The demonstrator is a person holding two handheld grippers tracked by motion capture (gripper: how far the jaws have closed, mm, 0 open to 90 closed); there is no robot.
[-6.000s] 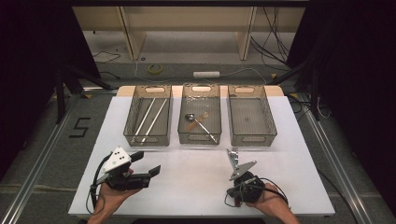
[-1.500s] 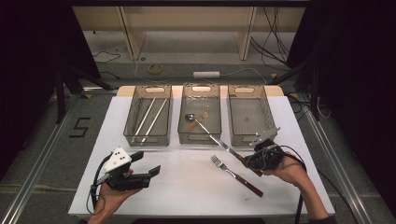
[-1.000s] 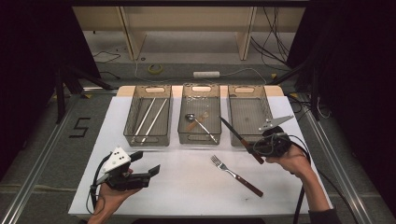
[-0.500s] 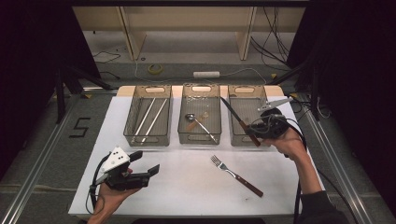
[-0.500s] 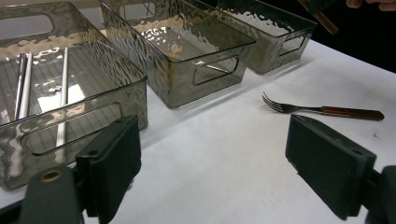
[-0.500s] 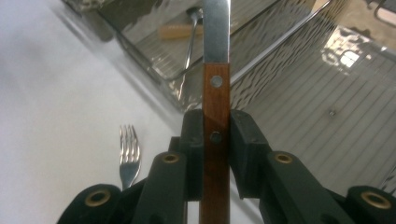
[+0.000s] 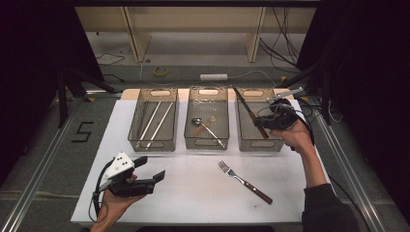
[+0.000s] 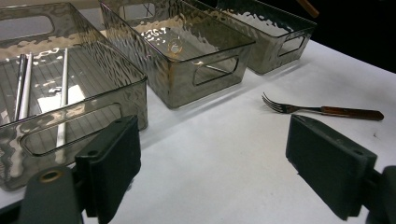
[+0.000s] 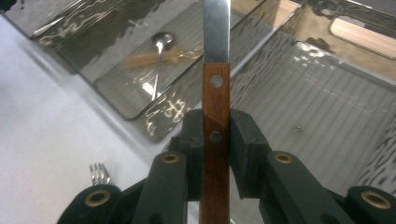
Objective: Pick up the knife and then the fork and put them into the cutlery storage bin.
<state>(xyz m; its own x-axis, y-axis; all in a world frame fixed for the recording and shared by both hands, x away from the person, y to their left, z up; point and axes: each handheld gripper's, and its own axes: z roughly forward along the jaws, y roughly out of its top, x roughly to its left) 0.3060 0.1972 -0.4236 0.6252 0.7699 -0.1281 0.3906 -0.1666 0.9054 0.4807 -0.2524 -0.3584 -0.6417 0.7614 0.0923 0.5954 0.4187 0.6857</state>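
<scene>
My right gripper (image 7: 263, 124) is shut on the brown wooden handle of a table knife (image 7: 247, 110). It holds the knife in the air over the right-hand clear bin (image 7: 258, 145), with the blade pointing up and to the far left. In the right gripper view both pads (image 9: 243, 140) press the sides of the knife handle (image 9: 215, 88), and the gripper (image 9: 215, 137) looks down on the bin floor. A fork (image 7: 241, 181) with a wooden handle lies on the white table in front of the bins. My left gripper (image 7: 151, 168) rests open at the front left, nothing between its jaws.
Three clear bins stand in a row at the back of the white table (image 7: 193, 198). The left bin (image 7: 136, 126) holds long metal rods (image 7: 157, 121). In the middle bin (image 7: 207, 143) lies a spoon (image 7: 203, 124). Cables and shelving sit behind the table.
The right hand has carried the knife up and away, from just beside the fork to over the right bin. The fork and the left gripper have stayed put.
</scene>
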